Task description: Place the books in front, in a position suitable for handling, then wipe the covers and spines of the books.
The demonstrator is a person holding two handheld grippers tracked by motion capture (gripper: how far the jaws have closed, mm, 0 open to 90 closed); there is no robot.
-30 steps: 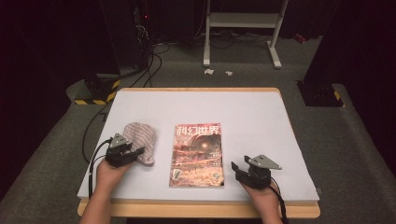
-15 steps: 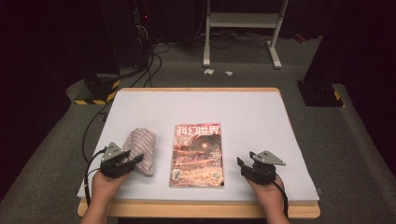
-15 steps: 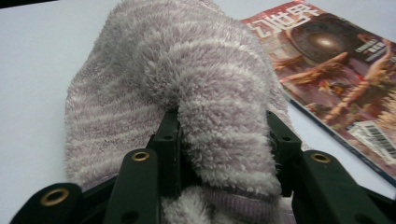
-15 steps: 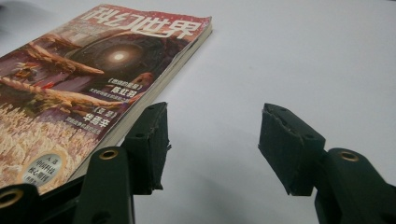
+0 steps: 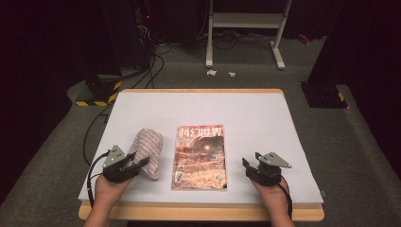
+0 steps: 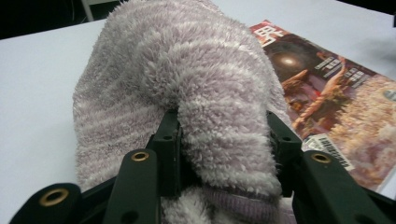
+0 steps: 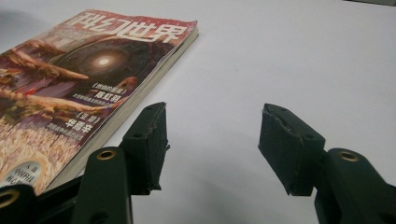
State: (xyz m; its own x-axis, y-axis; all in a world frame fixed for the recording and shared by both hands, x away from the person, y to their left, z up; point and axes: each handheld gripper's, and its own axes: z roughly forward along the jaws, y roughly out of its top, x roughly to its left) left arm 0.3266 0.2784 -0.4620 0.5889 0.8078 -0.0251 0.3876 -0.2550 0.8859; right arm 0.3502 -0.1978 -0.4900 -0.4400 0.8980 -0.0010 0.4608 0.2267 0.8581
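A fluffy pink-and-white striped sock [image 5: 147, 150] lies on the white table top, left of a magazine [image 5: 199, 156] with a red cover. My left gripper [image 5: 137, 163] is shut on the sock's near end; in the left gripper view both jaws press into the plush sock [image 6: 210, 93], which bulges up between them, with the magazine [image 6: 345, 107] to its right. My right gripper [image 5: 247, 166] rests low near the front edge, right of the magazine, open with nothing between its fingers [image 7: 149, 144]. The magazine [image 7: 79, 79] lies just left of those jaws.
The white table top [image 5: 255, 113] stretches bare behind the magazine and to its right. Cables [image 5: 90, 142] trail off the left edge to the floor. A white metal stand [image 5: 246, 23] and black equipment are on the floor beyond the table.
My left gripper has drawn back toward the front edge with the sock's end, and the sock now lies narrower and longer. My right gripper has barely shifted.
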